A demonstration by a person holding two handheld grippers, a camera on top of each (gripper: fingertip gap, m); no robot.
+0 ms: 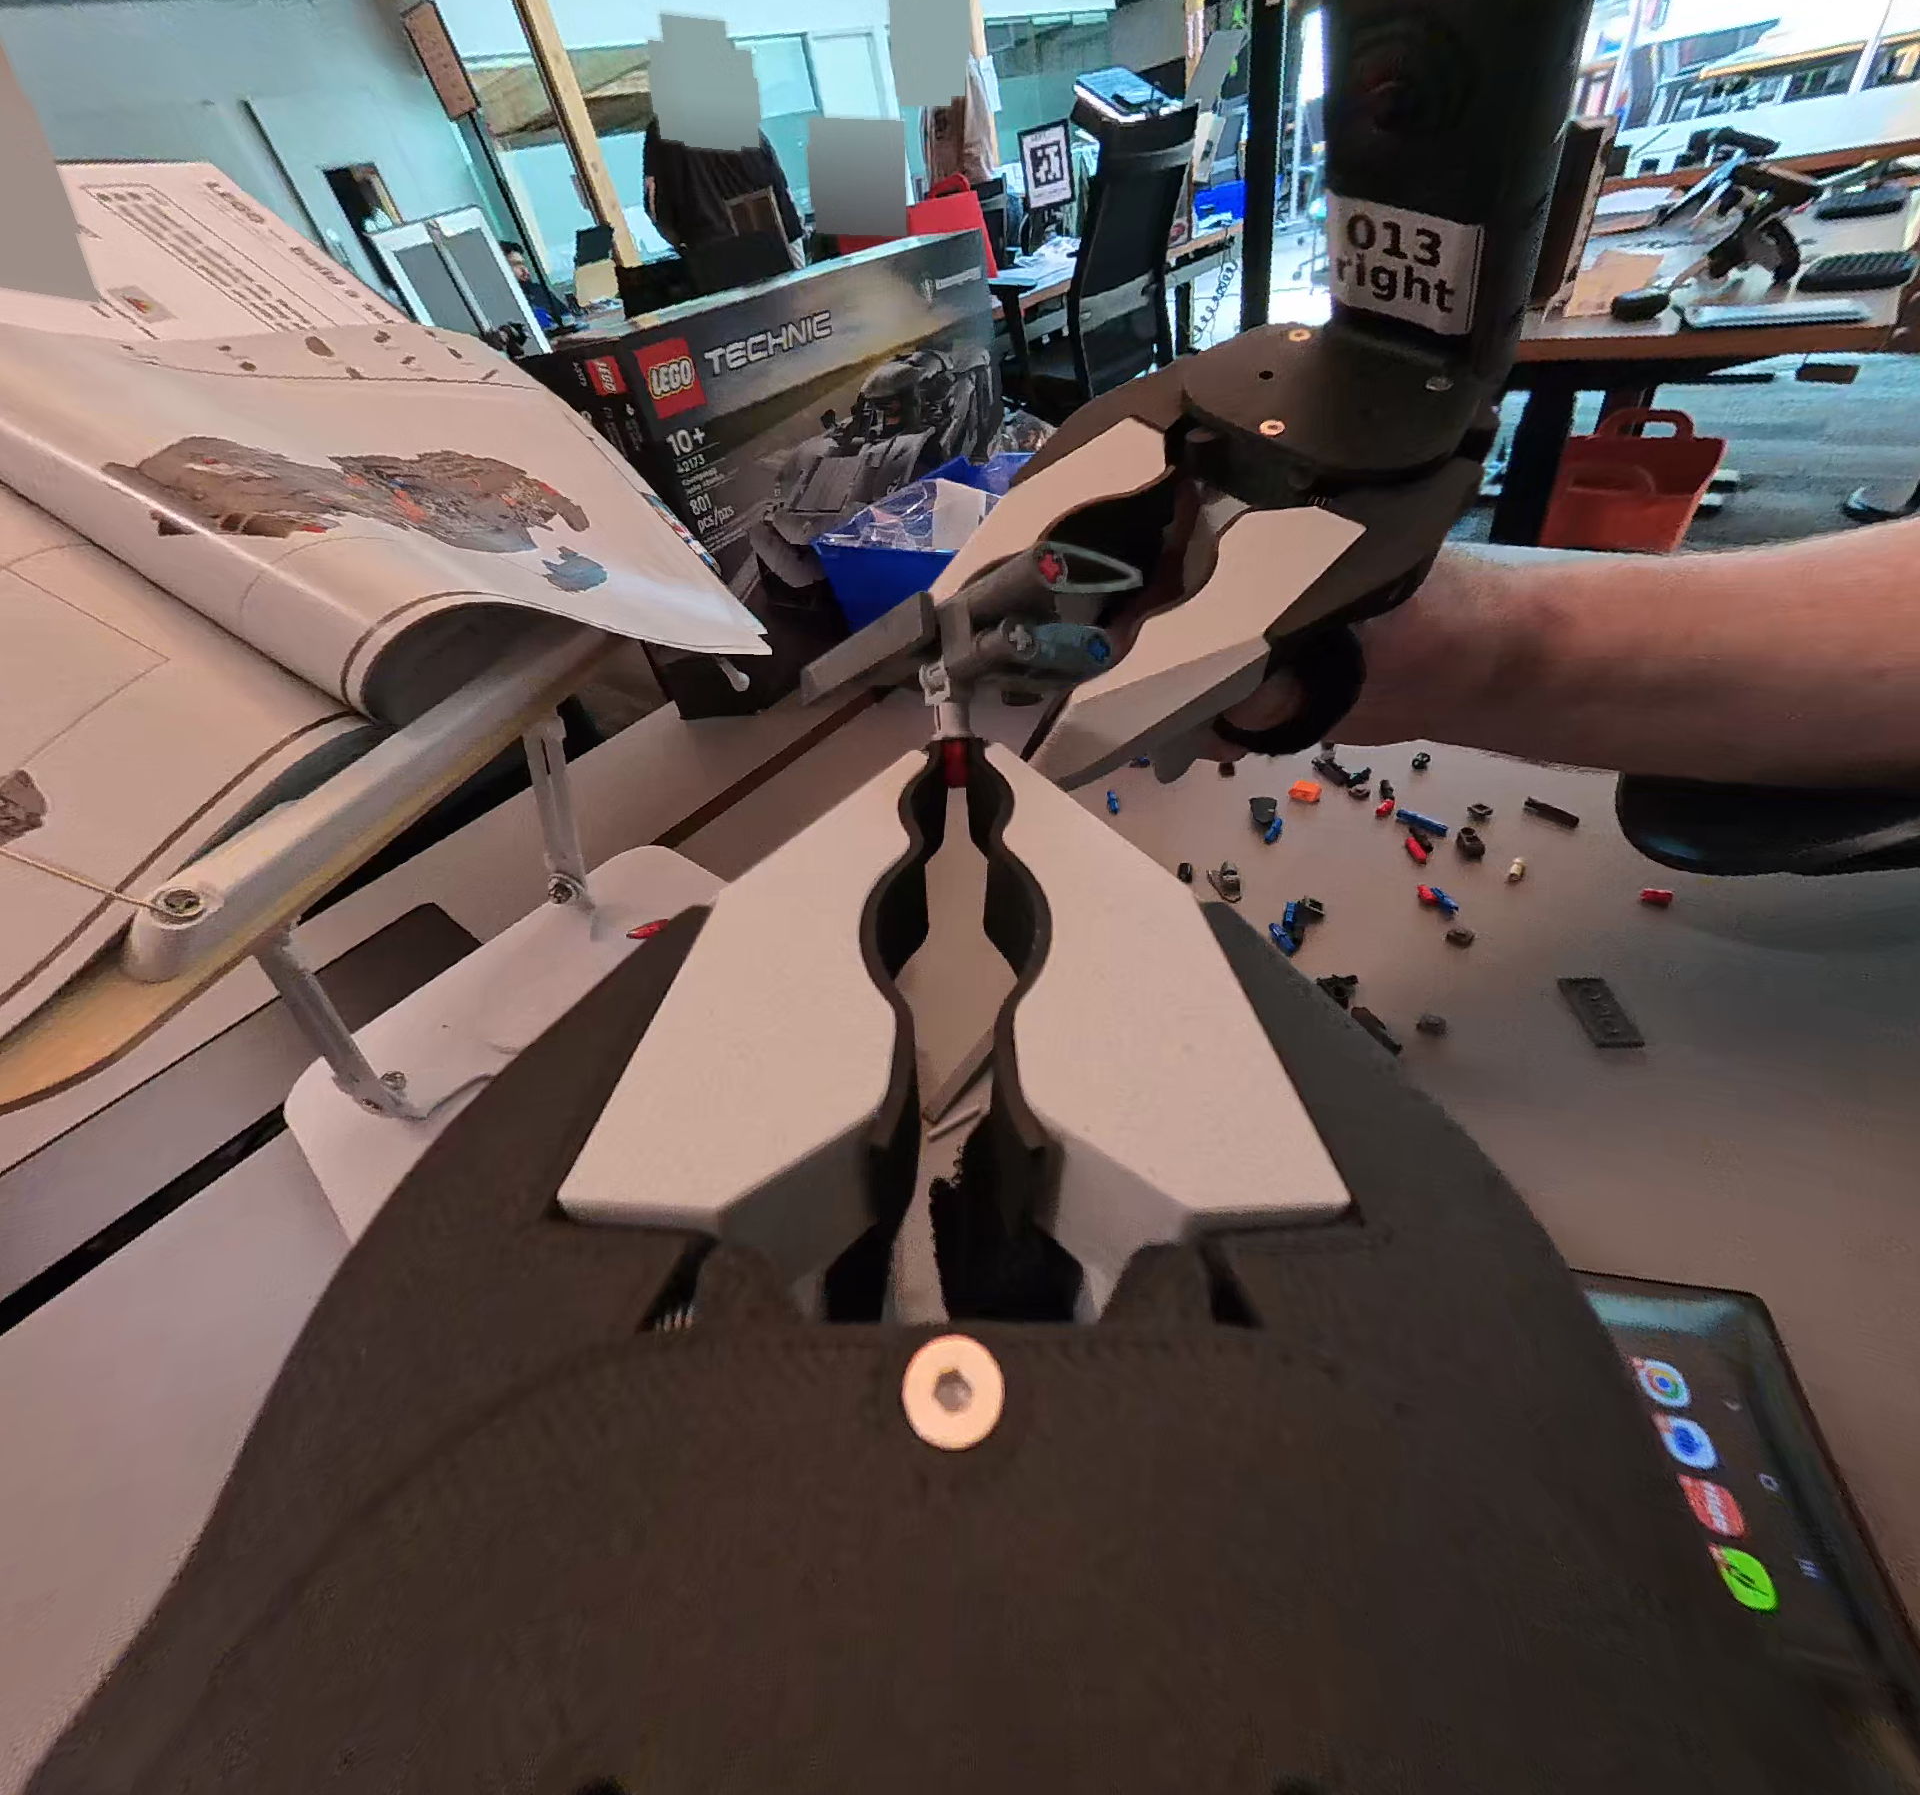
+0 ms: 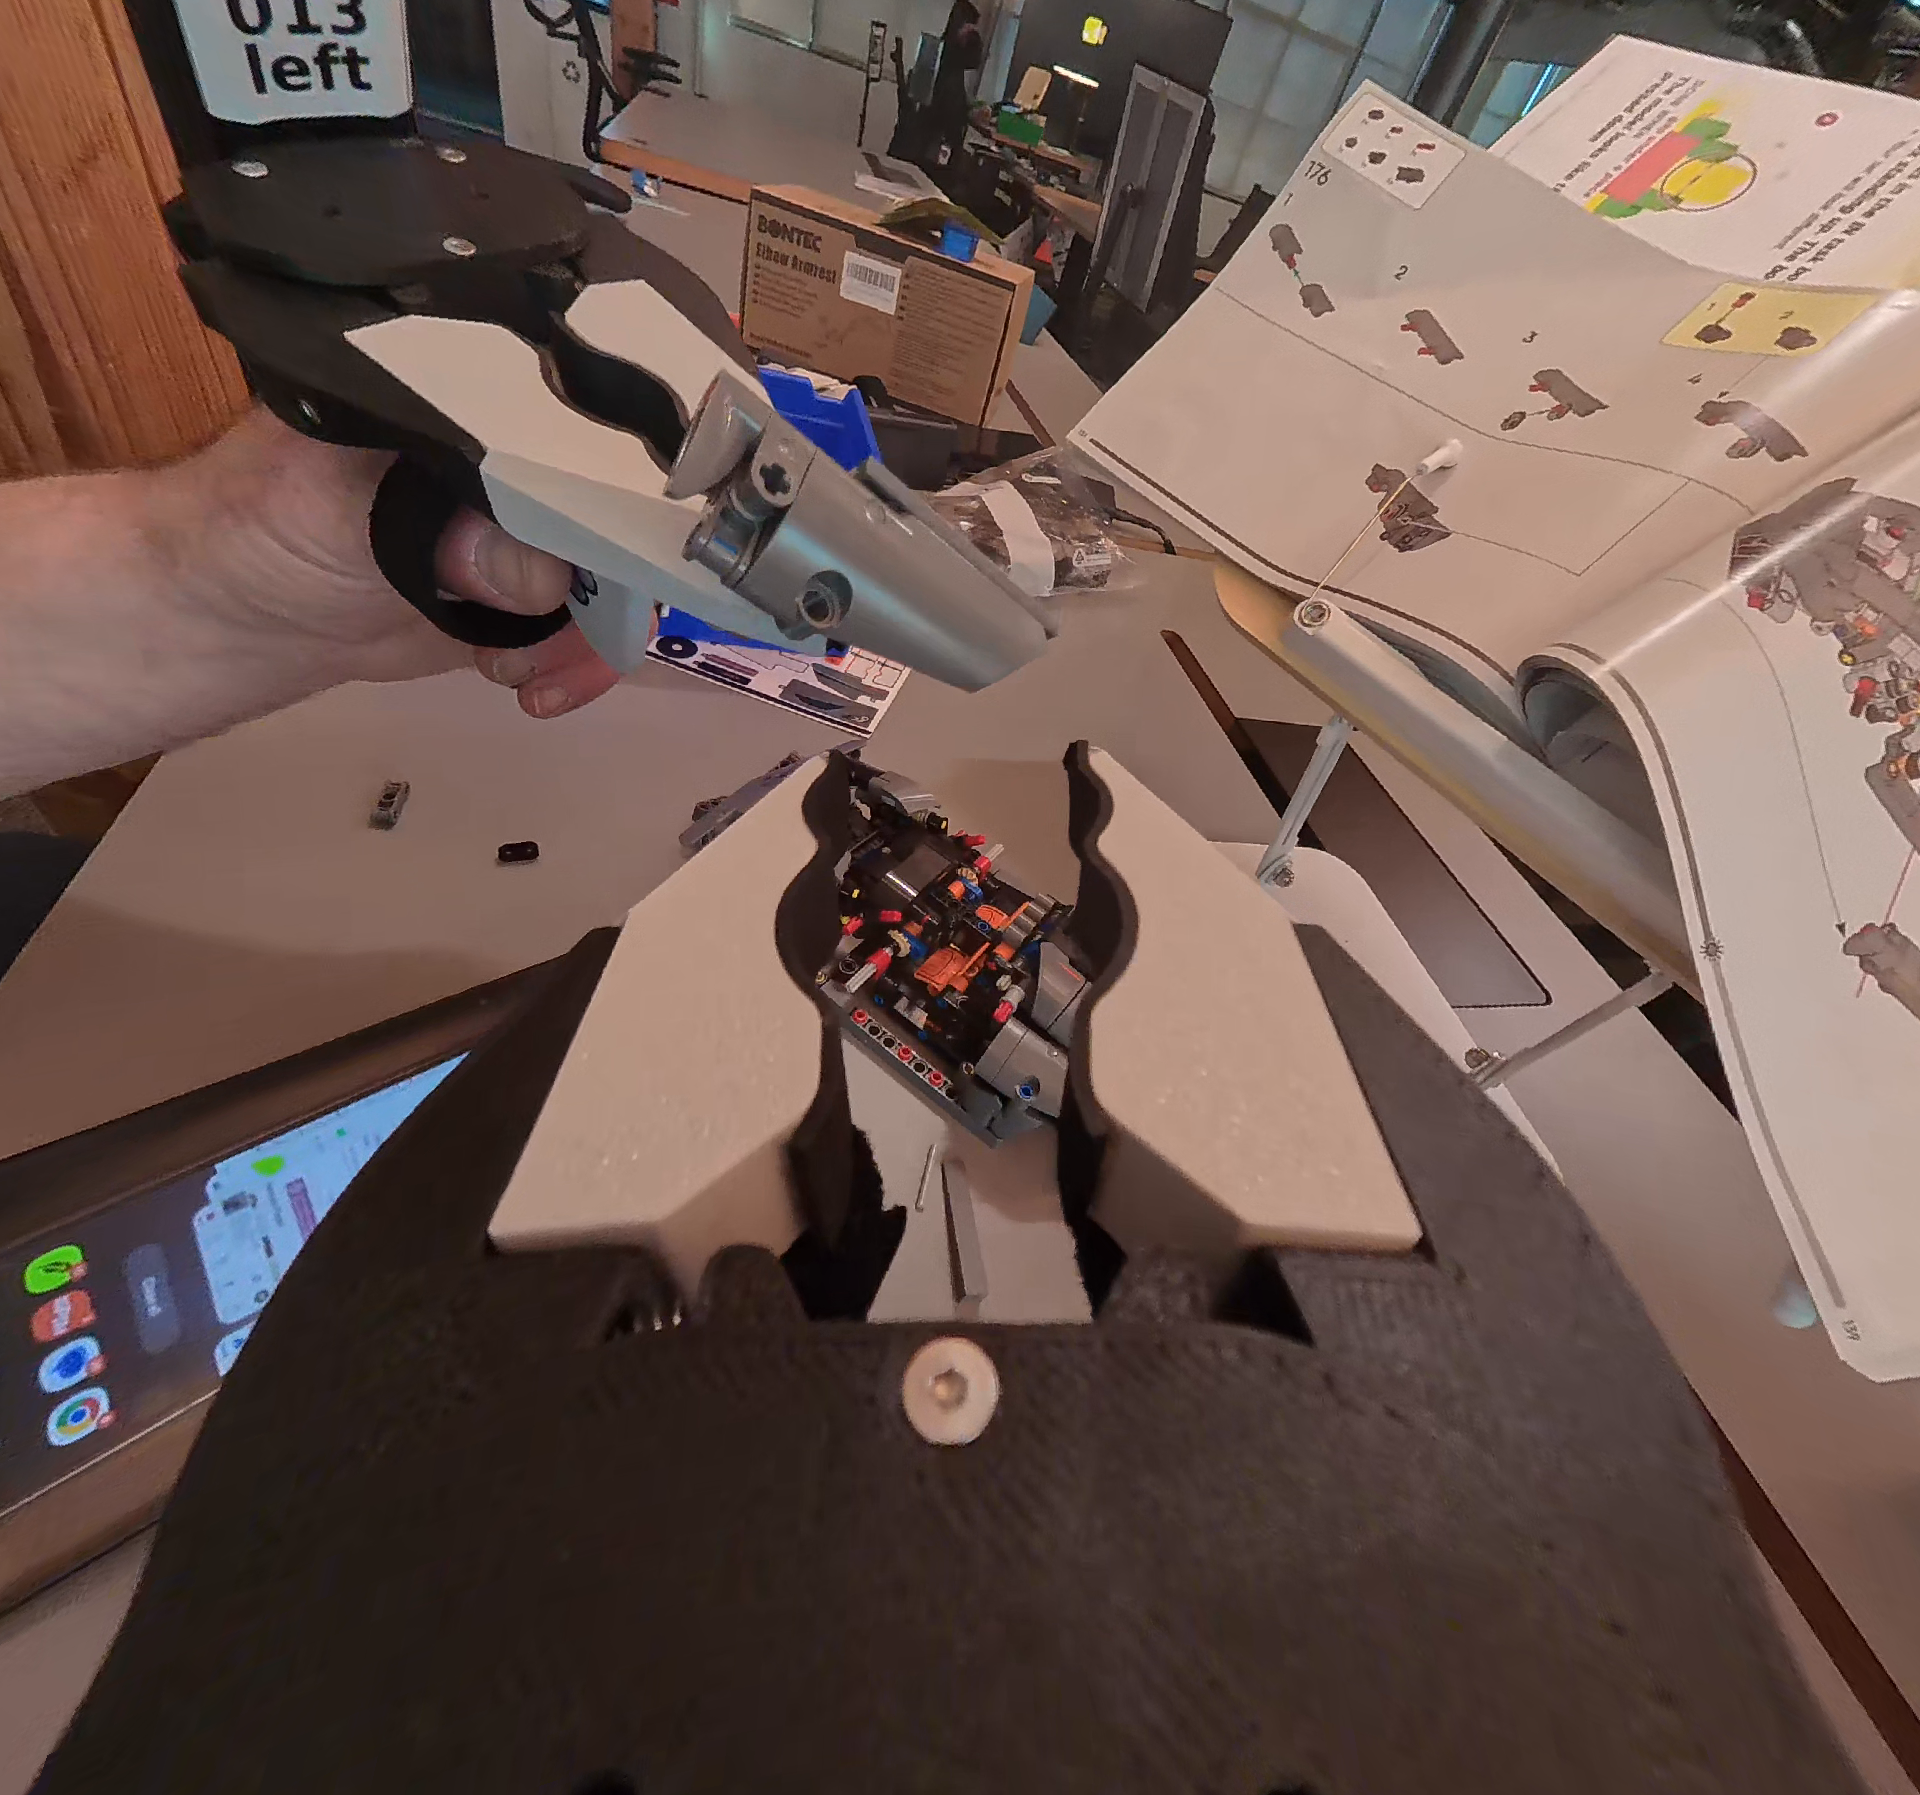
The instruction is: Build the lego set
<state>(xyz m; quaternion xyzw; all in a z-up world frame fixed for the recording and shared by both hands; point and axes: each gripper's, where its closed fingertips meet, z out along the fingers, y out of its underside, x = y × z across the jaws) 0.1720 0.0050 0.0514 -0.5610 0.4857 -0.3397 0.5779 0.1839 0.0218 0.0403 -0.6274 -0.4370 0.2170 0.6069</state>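
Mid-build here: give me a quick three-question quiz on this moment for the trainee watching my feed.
1. True or false: the right gripper has its jaws shut on the grey sub-assembly.
2. What holds the grey sub-assembly? A) the left gripper; B) the right gripper; C) nothing, it lies on the table.
3. In the right wrist view, what shows between the right gripper's open jaws?

Key: 1 false; 2 A; 3 the part-built model, lying on the table.
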